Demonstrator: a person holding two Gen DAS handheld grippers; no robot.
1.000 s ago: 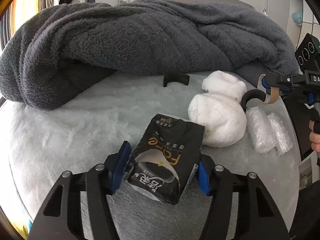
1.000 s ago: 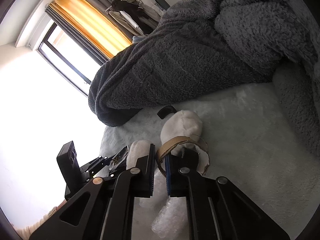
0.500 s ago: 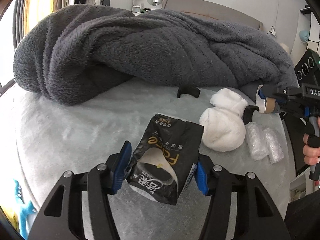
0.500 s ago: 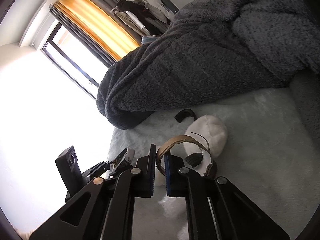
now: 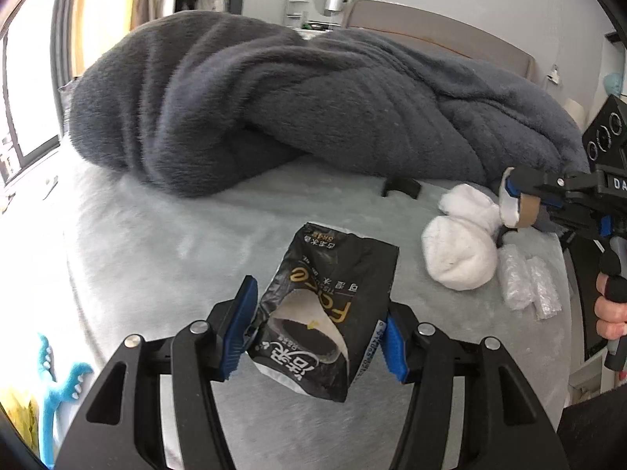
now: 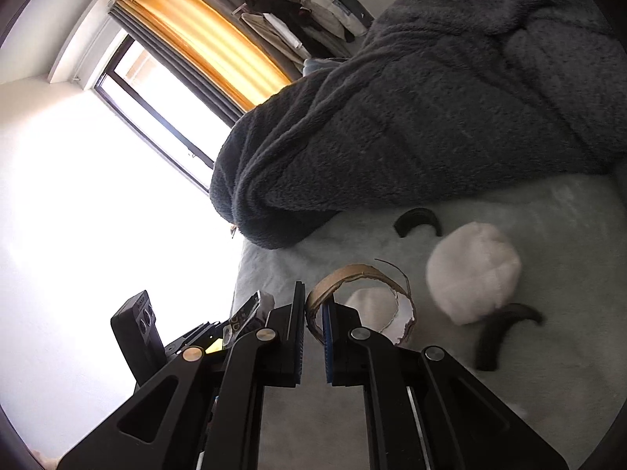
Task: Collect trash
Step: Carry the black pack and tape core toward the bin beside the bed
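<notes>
Higher now: upright black wrapper (image 5: pixel 327 325).

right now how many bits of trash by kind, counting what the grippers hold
black tissue wrapper: 1, in the left gripper
cardboard tape ring: 1, in the right gripper
white wads: 2
black curved pieces: 2
bubble wrap: 1
total: 7

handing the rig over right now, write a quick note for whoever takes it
Left hand-held gripper: shut on the black tissue pack, lifted off the bed.
Right hand-held gripper: shut on the torn cardboard ring.
Done: two pieces picked up.
Left on the bed: two white wads, bubble wrap, two black curved pieces. No bin in view.
</notes>
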